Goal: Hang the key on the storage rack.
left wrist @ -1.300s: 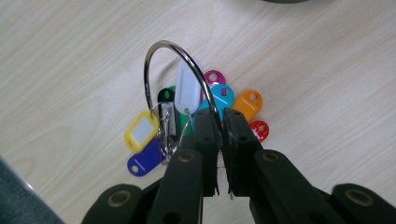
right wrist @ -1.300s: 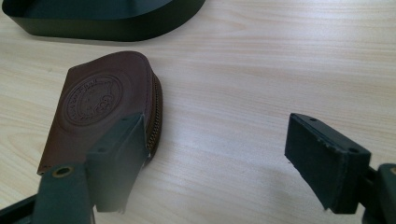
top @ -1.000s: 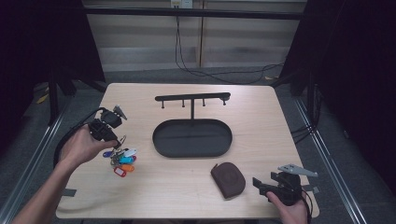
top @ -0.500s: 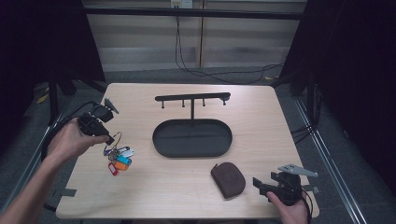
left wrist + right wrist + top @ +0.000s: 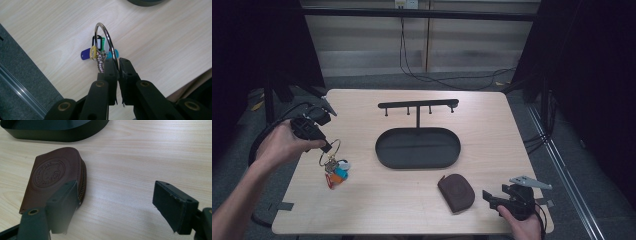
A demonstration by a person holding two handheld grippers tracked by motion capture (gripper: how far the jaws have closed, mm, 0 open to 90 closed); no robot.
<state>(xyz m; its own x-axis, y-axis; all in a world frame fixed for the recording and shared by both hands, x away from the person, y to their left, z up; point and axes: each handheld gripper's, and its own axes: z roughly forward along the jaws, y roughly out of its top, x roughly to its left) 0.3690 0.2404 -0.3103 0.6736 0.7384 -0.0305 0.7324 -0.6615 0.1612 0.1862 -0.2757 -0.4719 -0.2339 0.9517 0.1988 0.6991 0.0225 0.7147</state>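
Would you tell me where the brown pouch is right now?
In the high view the pouch lies flat on the table's near right part, just in front of the black tray and left of the open right gripper.

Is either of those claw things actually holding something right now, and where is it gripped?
Yes. The left gripper is shut on the key ring, pinching the metal loop near its bottom, keys and tags dangling. The right gripper is open, holding nothing, beside the brown pouch.

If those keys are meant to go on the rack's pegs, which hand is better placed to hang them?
Left, most likely. The left gripper is shut on the key ring, with the keys dangling. The right gripper sits open by the brown pouch, farther from the rack.
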